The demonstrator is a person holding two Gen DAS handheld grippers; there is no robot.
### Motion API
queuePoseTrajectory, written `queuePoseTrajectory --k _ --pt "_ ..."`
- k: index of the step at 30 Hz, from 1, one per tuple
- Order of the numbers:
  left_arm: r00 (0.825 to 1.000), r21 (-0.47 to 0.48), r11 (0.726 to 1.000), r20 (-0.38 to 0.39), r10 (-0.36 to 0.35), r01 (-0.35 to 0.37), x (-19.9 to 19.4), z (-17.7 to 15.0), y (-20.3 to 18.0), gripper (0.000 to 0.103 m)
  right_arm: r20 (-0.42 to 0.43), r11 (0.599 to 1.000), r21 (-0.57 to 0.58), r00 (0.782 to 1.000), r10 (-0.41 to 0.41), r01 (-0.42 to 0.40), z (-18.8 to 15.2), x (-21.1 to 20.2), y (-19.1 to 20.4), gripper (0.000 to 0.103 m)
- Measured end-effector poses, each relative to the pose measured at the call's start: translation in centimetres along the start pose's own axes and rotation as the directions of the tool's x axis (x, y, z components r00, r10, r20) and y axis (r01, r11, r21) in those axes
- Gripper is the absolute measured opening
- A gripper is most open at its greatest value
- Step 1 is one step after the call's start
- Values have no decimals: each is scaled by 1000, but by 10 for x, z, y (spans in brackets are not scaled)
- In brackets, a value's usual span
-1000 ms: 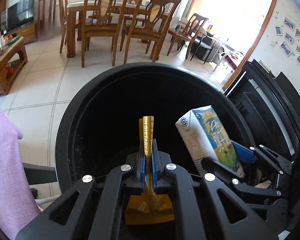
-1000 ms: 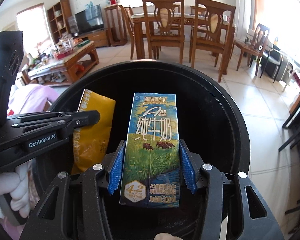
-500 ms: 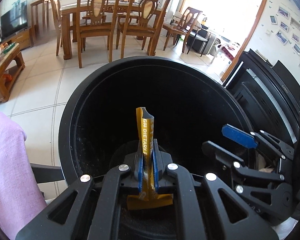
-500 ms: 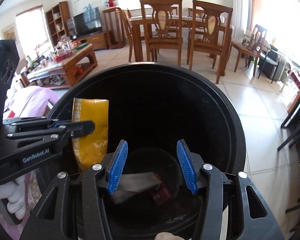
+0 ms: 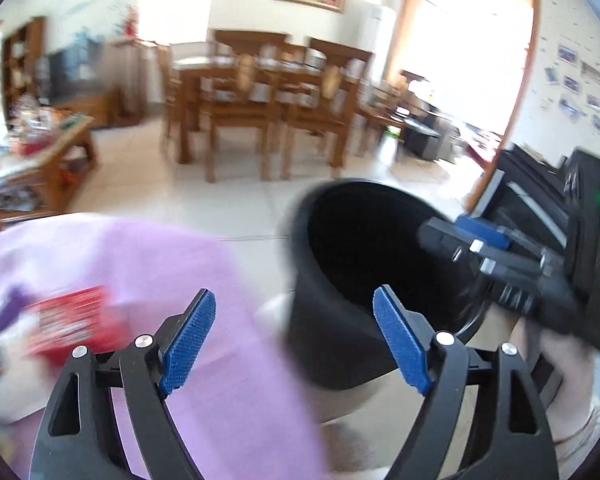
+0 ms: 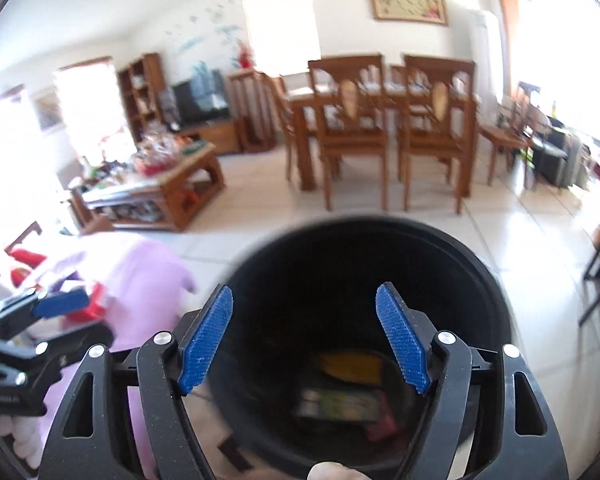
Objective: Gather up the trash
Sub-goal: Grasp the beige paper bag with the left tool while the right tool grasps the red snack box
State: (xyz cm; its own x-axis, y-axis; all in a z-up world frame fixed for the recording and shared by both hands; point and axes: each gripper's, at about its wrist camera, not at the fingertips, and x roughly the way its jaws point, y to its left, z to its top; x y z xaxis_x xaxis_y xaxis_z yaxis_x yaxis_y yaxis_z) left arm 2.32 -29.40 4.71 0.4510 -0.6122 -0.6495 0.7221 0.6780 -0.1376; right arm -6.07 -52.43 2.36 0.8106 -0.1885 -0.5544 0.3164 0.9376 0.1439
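A black round bin [image 6: 480, 292] stands on the floor; at its bottom lie the yellow packet [image 6: 354, 366], the green-blue milk carton [image 6: 340, 402] and a red wrapper [image 6: 380, 430]. My right gripper [image 6: 305, 340] hangs above the bin's mouth, its jaws opening with nothing between them. My left gripper [image 5: 294, 342] is off to the bin's [image 5: 340, 344] left, over a pink cloth [image 5: 228, 344]; its jaws are opening too and hold nothing. A red box [image 5: 70, 320] lies blurred on the cloth to the left. Each gripper shows in the other's view: right gripper [image 5: 480, 240], left gripper [image 6: 56, 304].
A wooden dining table with chairs [image 6: 380, 128] stands behind the bin. A cluttered coffee table [image 6: 152, 188] is at the left, a black rack [image 5: 532, 192] at the right. Pale tiled floor [image 6: 532, 248] lies around the bin.
The milk carton and then the yellow packet dropped into the bin. Both grippers opened wider and rose; the left one swung left over the pink cloth.
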Motion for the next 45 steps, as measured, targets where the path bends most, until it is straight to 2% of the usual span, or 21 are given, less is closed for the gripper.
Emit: queuePoseTrajectory --k 3,6,9,13,16,18,20,22,23,25,28,31,32,35,38,40,42,44,45 --pt "997 -64 995 5 75 -74 -46 -22 49 81 -1 994 -60 996 94 -94 8 3 49 81" --pt "990 -105 986 21 136 -133 -92 -45 94 81 -43 965 -150 976 211 -216 10 10 111 81" --pt "980 -89 977 17 196 -194 -130 -69 132 81 -119 899 -248 932 341 -361 8 15 174 81" --pt "979 -48 977 -15 206 -206 -159 -102 175 81 -174 834 -345 903 393 -430 0 17 234 81" --pt "985 6 986 -38 168 -168 -171 -126 198 81 -221 794 -372 876 428 -481 -10 18 263 81" --pt "988 77 987 -46 145 -141 -173 -136 209 81 -256 768 -392 862 438 -506 -16 21 279 81" --pt "987 167 975 -49 154 -144 -171 -141 218 81 -278 748 -414 855 439 -518 -24 21 290 81" --pt "989 229 966 -62 135 -117 -170 -146 227 81 -315 724 -428 840 442 -541 -34 21 297 81" --pt "992 246 965 -68 109 -89 -171 -149 230 81 -333 706 -434 828 452 -560 -38 22 300 81" --pt "995 296 955 -75 60 -35 -169 -147 237 81 -380 654 -445 790 481 -612 -45 22 305 81" --pt "995 353 935 -102 -3 39 -164 -142 244 81 -418 589 -481 761 496 -649 -54 20 315 81" --pt "980 389 910 -181 -76 143 -159 -140 247 81 -427 563 -505 756 496 -654 -56 19 317 81" --pt "977 406 901 -197 -79 154 -160 -142 247 81 -426 566 -512 763 486 -646 -56 20 316 81" --pt "963 450 870 -253 -93 202 -160 -150 238 81 -407 588 -525 788 461 -615 -44 29 309 81" --pt "949 476 851 -307 -76 222 -152 -156 232 81 -379 624 -541 826 417 -563 -23 49 299 81" --pt "938 491 839 -340 -63 234 -147 -163 227 81 -380 638 -559 848 369 -529 -11 69 294 87" --pt "930 497 834 -365 -48 238 -144 -172 222 80 -377 649 -586 872 311 -485 -4 89 290 87" --pt "933 479 847 -356 -53 231 -146 -173 225 79 -403 651 -589 872 277 -479 0 108 286 87" --pt "934 461 861 -354 -42 213 -146 -173 227 79 -429 644 -587 863 267 -491 1 118 285 87"
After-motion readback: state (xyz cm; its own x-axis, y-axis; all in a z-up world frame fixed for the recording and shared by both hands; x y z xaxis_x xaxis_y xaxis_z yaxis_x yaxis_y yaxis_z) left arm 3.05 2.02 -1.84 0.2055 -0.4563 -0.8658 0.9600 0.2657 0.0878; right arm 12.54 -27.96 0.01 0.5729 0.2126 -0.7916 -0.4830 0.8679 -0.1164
